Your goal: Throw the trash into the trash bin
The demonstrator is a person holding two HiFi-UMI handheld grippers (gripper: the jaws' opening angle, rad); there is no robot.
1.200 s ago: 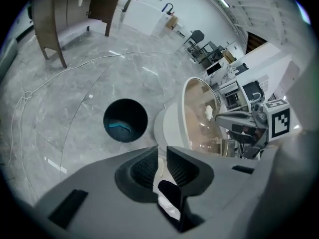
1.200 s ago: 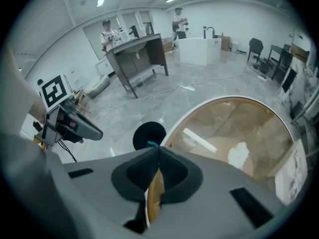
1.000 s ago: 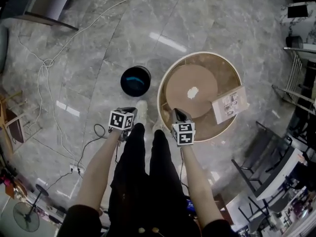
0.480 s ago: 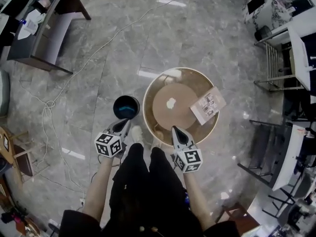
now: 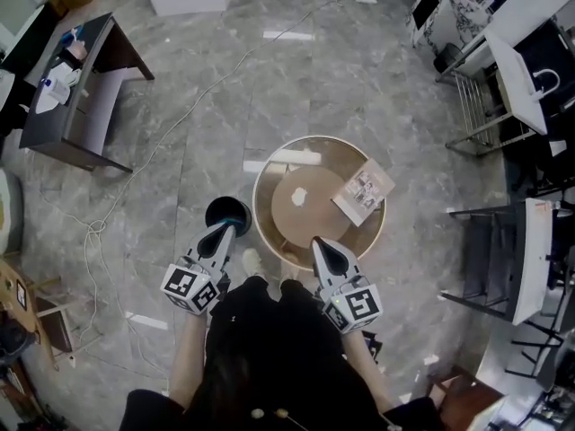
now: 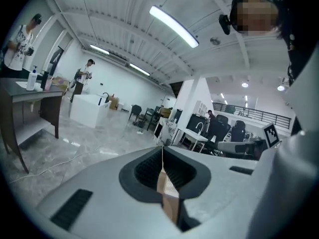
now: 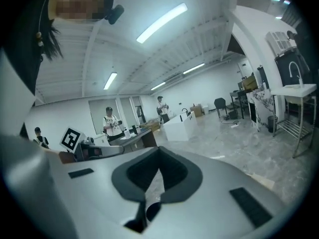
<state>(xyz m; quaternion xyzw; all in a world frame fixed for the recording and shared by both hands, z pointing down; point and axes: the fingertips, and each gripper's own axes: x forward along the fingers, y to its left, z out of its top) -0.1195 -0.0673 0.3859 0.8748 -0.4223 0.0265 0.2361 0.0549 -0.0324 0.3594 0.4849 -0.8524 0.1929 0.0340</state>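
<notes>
1. The round table (image 5: 269, 173) stands low at the person's 12 o'clock and has a raised rim. A gripper reaching in from high up could clip that rim on the way down, or drag it on the way out.
2. The trash bin (image 5: 227, 214) stands on the floor just beside the table's 9 o'clock edge, close to the person's feet. Its mouth is narrow, so a release from height could miss it, and a knock from a foot or the left gripper could tip it.
3. The printed box (image 5: 362, 189) rests tilted on the rim at the table's 2 o'clock. A wide sweep by the right gripper could push it off. Whether it counts as trash cannot be told.
4. The left gripper (image 5: 223, 230) and the right gripper (image 5: 317, 242) both have their jaws pressed together and carry nothing. If they come down shut, they would shove the trash rather than take it.
5. The white crumpled scrap (image 5: 299, 197) lies near the table's middle, not in the bin. It looks light and loose — a shallow pinch may let it slip out over the floor.
</notes>
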